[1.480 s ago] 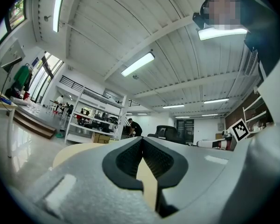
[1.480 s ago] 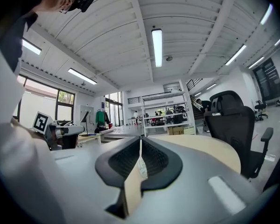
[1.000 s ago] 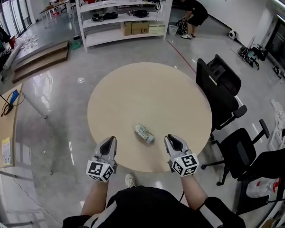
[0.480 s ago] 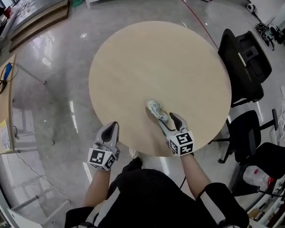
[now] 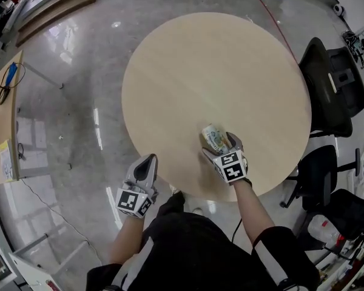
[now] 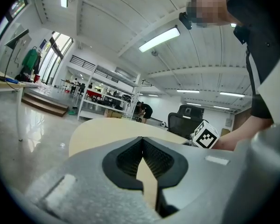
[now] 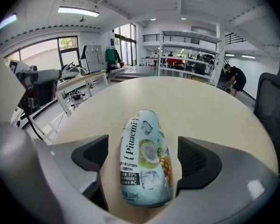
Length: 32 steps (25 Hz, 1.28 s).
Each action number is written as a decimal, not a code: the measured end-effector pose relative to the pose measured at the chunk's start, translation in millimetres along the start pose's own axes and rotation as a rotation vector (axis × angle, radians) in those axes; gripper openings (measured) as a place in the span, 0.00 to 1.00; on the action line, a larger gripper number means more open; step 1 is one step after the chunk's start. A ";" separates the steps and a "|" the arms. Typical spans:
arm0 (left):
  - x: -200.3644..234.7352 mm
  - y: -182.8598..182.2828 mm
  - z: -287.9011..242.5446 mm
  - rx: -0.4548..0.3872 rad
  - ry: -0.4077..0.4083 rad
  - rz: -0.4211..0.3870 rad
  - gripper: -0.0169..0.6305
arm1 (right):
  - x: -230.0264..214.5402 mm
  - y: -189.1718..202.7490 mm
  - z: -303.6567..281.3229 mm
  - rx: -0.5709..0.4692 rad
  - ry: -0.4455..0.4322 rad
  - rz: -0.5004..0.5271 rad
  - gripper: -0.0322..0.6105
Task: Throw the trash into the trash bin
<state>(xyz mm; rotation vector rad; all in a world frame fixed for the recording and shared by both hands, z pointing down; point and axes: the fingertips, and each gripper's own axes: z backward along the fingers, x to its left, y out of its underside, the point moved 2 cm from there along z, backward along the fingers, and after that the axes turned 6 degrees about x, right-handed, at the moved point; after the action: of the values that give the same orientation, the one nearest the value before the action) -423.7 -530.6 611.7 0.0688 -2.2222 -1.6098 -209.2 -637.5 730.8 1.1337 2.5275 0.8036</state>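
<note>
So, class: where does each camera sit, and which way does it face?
Head view: on the person's head, looking steeply down at the round table, drink can, left gripper, right gripper, both forearms.
Left gripper view: on the left gripper, looking along its closed jaws across the table; the person's torso shows.
Right gripper view: on the right gripper, tilted down; its opening jaws flank the can.
Shared: head and right gripper views both show the can.

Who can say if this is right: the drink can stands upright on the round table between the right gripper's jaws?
Wrong: the drink can lies on its side on the round table between the right gripper's opening jaws, per the right gripper view.
</note>
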 end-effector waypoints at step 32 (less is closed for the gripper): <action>-10.8 -28.1 8.8 -0.043 0.027 -0.070 0.03 | 11.1 -51.5 86.1 -0.366 0.155 0.145 0.42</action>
<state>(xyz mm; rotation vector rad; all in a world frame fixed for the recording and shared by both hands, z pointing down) -422.0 -529.3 580.4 0.1578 -2.1865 -1.6824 -210.1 -624.4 630.7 1.1735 2.2965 1.3740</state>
